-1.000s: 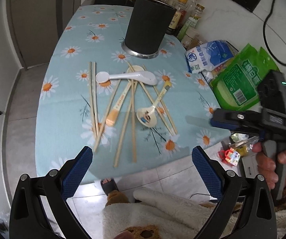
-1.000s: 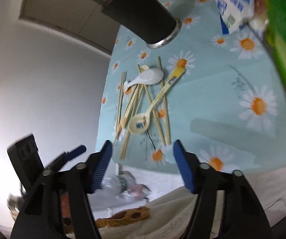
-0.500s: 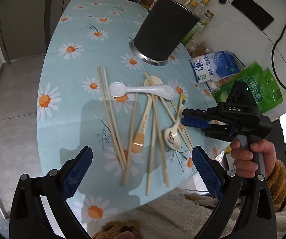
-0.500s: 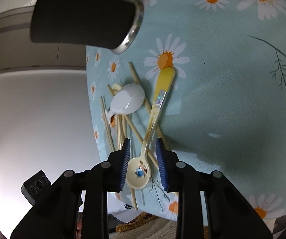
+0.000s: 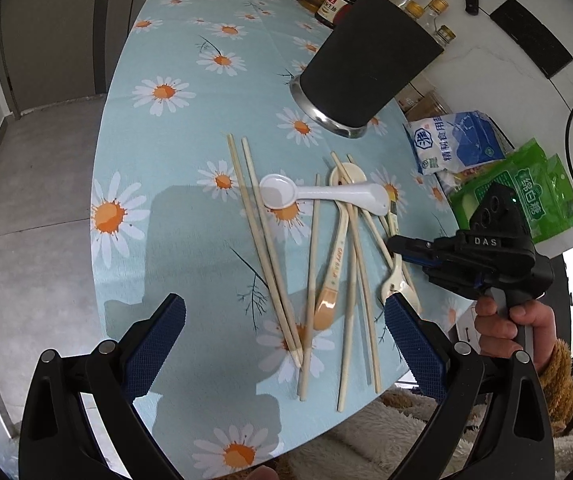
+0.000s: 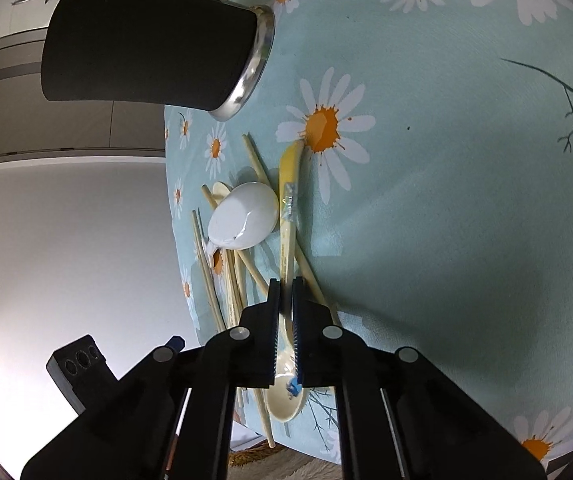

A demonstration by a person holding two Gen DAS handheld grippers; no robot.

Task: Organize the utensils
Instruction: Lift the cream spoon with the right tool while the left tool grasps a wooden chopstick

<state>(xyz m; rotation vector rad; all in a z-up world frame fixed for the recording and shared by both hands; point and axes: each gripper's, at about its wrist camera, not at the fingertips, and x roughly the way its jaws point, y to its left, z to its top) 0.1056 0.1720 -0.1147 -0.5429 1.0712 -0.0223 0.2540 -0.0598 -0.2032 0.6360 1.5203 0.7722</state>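
Item — cream spoon [image 6: 286,264], lying across the chopsticks [image 5: 274,248] on the desk [image 5: 174,152]: our right claw [image 6: 285,320] has just closed on its handle, left claw [image 5: 282,340] wide and empty — we lift straight up, judging a drag would scatter the sticks.

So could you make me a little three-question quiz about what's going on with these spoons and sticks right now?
1. True or false: the right tool is shut on the handle of the cream spoon.
2. What do the left tool's blue pads hold? A) a chopstick B) the white spoon C) nothing
3. Fill in: the black holder stands ___ the utensil pile, nearer the bottles.

Key: 1 true. 2 C: the pads stand wide apart above the chopsticks, and the white spoon lies untouched. 3 beyond.
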